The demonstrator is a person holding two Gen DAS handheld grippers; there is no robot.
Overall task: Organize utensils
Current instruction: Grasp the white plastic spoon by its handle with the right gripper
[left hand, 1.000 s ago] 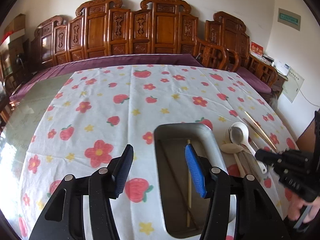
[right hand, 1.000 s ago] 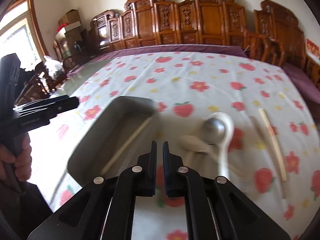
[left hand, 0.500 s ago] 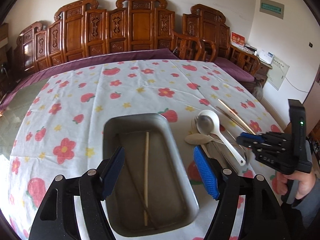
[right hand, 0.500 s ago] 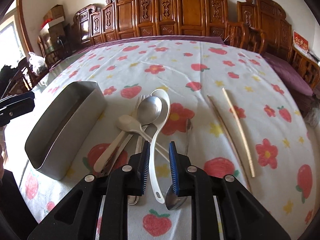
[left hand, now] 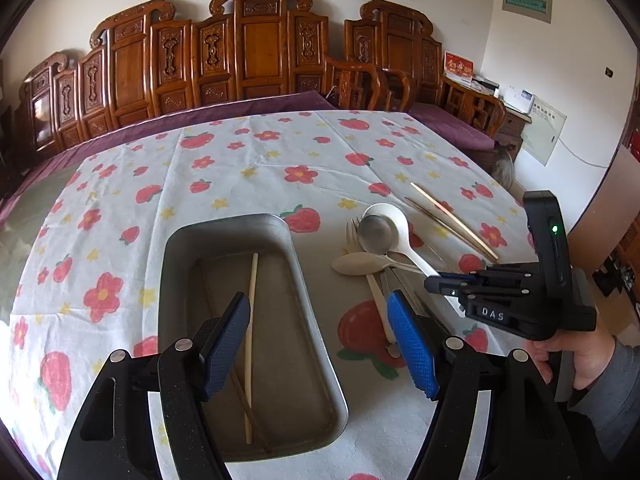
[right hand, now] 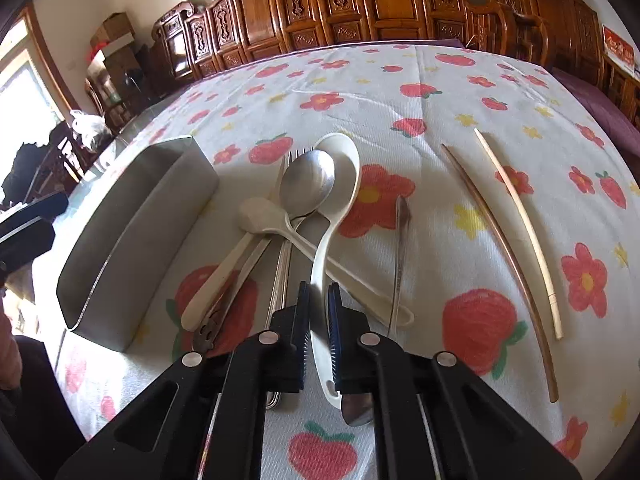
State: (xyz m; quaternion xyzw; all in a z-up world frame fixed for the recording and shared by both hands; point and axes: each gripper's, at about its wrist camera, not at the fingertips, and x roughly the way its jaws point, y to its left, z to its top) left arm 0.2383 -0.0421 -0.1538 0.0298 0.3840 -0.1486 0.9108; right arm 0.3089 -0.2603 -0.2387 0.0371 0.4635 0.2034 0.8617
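An oblong metal tray (left hand: 224, 220) holds a pale chopstick (left hand: 252, 320) and a dark one (left hand: 248, 396). My left gripper (left hand: 316, 300) hangs open over the tray's right wall, with nothing between its blue pads. To the right of the tray (right hand: 132, 232) lies a pile: a white ladle spoon (right hand: 340, 168), a metal spoon (right hand: 308, 184), a small beige spoon (right hand: 256, 216) and a fork (right hand: 296, 154). My right gripper (right hand: 318, 288) is low over the pile. Its jaws are closing on the white spoon's handle, and the pads touch it.
Two more chopsticks, one pale (right hand: 520, 232) and one dark (right hand: 500, 248), lie on the strawberry-print cloth right of the pile. A thin metal spoon (right hand: 400, 240) lies between them and the pile. Carved wooden chairs (left hand: 256, 52) line the far edge. A hand (left hand: 576, 356) holds the right gripper.
My left gripper slid along over the tray and its jaws widened. My right gripper came down from above the tray's edge onto the pile and closed around the white spoon's handle.
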